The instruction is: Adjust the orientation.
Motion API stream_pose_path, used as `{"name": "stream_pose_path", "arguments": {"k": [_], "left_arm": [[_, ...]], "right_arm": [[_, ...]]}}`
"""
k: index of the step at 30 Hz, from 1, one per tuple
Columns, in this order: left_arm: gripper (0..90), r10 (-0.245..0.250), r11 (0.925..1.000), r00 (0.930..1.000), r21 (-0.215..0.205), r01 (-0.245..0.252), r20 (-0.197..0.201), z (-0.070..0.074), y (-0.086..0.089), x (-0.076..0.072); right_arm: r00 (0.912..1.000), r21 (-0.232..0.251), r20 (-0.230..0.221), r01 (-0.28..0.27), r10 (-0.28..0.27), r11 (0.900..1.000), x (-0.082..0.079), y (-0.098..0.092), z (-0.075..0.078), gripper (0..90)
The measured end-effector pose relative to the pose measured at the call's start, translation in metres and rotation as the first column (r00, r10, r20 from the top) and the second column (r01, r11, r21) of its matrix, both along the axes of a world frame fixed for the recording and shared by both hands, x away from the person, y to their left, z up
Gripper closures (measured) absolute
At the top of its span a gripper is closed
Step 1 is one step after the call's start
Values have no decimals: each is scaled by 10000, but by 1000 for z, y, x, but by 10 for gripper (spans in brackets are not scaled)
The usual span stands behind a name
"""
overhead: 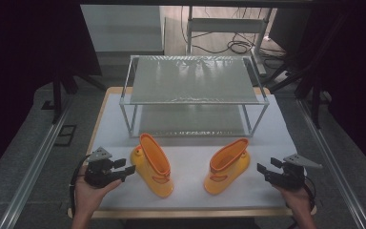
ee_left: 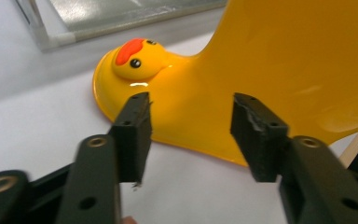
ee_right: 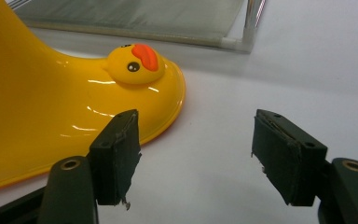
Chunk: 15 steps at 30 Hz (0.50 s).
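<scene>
Two open grippers: my left gripper (overhead: 129,166) nears the left boot (overhead: 153,166), right gripper (overhead: 264,166) beside the right boot (overhead: 227,165); that glossy, tilted shaft could slip my pads.

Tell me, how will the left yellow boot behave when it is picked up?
The left yellow boot has a glossy surface, so it may slip between pads. It looks hollow and open-topped, probably light. Its tall shaft leans, so a push could tip it.
</scene>
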<state>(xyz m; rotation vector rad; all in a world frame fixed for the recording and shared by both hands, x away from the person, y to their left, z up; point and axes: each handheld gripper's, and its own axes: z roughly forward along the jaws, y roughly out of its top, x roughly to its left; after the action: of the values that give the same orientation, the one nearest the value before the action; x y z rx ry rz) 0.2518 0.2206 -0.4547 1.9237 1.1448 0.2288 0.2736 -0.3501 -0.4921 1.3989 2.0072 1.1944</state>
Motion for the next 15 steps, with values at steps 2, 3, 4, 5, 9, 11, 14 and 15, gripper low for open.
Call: {"name": "stream_pose_path", "arguments": {"k": [2, 3, 4, 5, 9, 11, 14, 15], "left_arm": [[642, 6, 9998, 10000, -185, -4, 78, 1, -1, -4], [700, 30, 9998, 9999, -219, -28, 95, 2, -1, -5], [756, 30, 9997, 9999, -237, -27, 131, 2, -2, -8], [799, 52, 9996, 9998, -280, -46, 198, 3, -3, -12], [881, -224, 9989, 9986, -405, 243, 473, 4, -14, -28], [895, -469, 9976, 9968, -480, 501, 647, 5, -24, -37], [898, -822, 9956, 9931, -373, 855, 832, 5, -39, -50], [899, -886, 9950, 9923, -380, 921, 870, 4, -43, -53]], "right_arm": [[10000, 68, 19, 27, -27, 10000, 0, -1, 1, 325], [10000, 92, 34, 32, -32, 10000, -1, -2, 0, 328], [10000, 79, 30, 9, -10, 10000, -2, -3, 0, 332], [10000, 46, 46, -20, 20, 10000, -2, -4, -1, 332], [9998, 94, 63, 196, -196, 9998, -3, -9, -2, 333], [9994, 176, 83, 334, -336, 9993, -3, -10, -2, 336], [9993, 255, 69, 379, -381, 9990, -3, -12, -2, 339], [9993, 240, 53, 373, -374, 9990, -3, -12, -3, 339]]}}
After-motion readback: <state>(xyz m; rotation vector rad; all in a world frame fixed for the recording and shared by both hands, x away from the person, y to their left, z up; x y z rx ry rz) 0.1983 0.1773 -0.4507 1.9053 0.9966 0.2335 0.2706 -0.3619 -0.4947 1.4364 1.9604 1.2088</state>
